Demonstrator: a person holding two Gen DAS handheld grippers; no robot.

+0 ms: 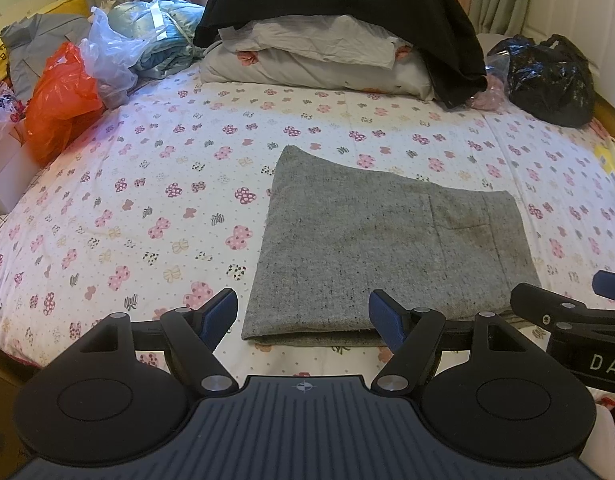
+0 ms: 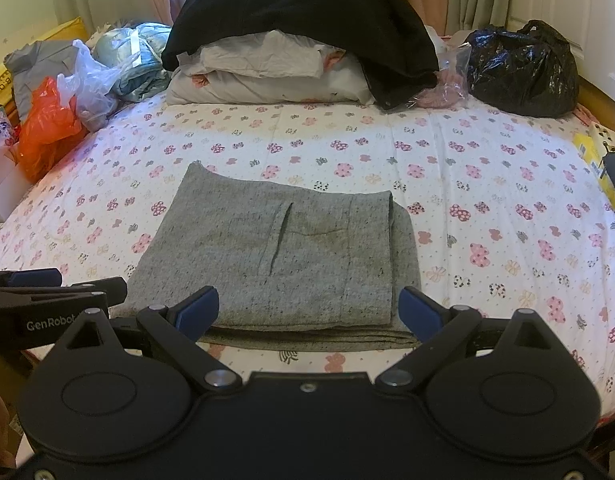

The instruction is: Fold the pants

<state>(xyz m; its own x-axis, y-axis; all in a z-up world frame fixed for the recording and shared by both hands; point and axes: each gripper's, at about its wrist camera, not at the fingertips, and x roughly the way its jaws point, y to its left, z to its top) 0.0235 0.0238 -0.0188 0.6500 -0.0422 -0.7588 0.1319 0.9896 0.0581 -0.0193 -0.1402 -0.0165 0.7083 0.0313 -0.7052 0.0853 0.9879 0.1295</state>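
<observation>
Lying folded – pants [image 2: 291, 256], underlayers mostly hidden

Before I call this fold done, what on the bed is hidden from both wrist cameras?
- Gray pants: inner layers covered by the top fold; the right gripper's fingers hide parts of the near edge.
- Left gripper: body blocks the bed's near edge.
- Black plastic bag: opaque, contents unknown.
- Pillows: partly under black garment.
</observation>
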